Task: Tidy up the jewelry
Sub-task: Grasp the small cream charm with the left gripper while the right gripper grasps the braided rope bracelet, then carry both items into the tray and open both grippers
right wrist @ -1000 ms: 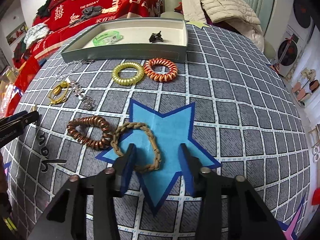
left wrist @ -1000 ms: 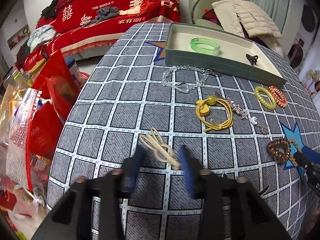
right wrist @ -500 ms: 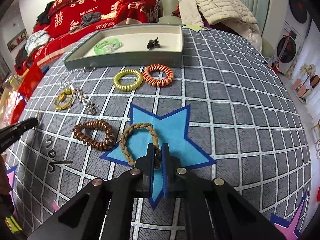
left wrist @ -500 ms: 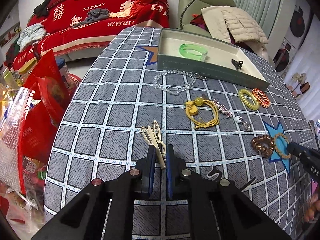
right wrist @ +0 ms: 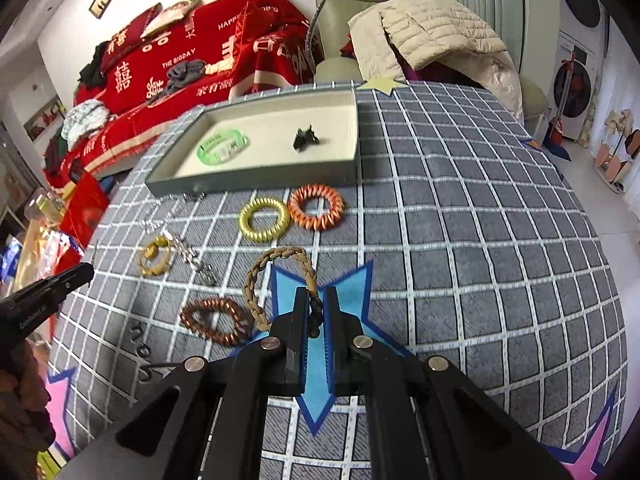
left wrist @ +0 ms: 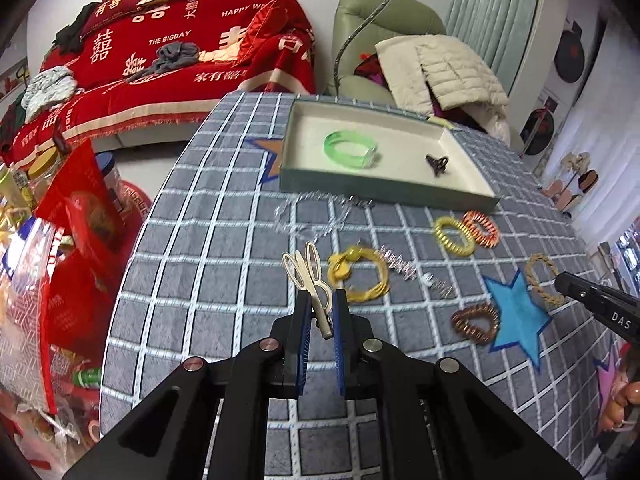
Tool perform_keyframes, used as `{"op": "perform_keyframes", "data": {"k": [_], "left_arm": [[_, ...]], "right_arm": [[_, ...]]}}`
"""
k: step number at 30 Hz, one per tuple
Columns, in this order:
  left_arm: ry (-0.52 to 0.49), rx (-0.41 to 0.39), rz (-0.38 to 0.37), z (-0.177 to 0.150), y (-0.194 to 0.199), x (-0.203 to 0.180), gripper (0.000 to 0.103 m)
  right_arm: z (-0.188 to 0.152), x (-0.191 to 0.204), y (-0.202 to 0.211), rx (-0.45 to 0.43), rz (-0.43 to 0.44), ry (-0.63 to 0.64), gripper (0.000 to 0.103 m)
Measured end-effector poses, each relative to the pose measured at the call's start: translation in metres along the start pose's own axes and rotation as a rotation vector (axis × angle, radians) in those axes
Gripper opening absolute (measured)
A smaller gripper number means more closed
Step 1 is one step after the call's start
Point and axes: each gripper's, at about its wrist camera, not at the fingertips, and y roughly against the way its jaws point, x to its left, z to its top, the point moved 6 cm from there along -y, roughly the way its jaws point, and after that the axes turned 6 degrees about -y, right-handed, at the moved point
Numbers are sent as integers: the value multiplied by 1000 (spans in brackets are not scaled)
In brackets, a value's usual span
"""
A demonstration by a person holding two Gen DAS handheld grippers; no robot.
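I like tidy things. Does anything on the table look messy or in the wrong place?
Yes. Only the green bangle and a dark clip lie in the tray. The yellow coil tie, orange coil tie and silver chain sit loose on the tablecloth.

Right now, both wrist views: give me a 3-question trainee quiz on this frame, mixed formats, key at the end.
1. True or false: the tray already holds a green bangle and a black clip.
2. What is the left gripper shut on? A) yellow coil tie B) cream hair tie C) copper coil tie
3. Fill in: the right gripper is shut on the ____ band.

Key: 1 true. 2 B, the cream hair tie. 3 braided.
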Motion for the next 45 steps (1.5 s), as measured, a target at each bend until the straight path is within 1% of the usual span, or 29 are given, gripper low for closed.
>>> {"op": "perform_keyframes", "data": {"k": [6, 11, 16, 19, 22, 24, 29, 33, 39, 45], "left_arm": [[-25, -37, -7, 30, -1, -6, 31], [-39, -64, -28, 65, -9, -13, 31], [-78, -82, -38, 102, -24, -23, 31], [-105, -84, -15, 122, -38, -27, 31], [-99, -75, -17, 141, -55, -26, 31], [-101, -75, -5, 154, -64, -25, 31], [-107, -50, -1, 181, -99, -24, 31], [-129, -21, 19, 191, -130, -23, 31], [-122, 42, 36, 188, -176, -16, 31], [-109, 83, 39, 181, -198, -13, 31]], "right_arm": [[30, 11, 2, -26, 30, 13, 7], [64, 22, -1, -48, 45, 35, 7], [100, 29, -12, -54, 63, 28, 7], [120, 33, -24, -51, 65, 29, 7], [138, 38, -39, -43, 70, 24, 7], [150, 41, -54, -33, 74, 21, 7], [170, 46, -88, -12, 74, 13, 7], [178, 46, -116, 8, 75, -9, 7], [179, 50, -154, 43, 67, -9, 7], [170, 54, -183, 77, 47, 21, 7]]}}
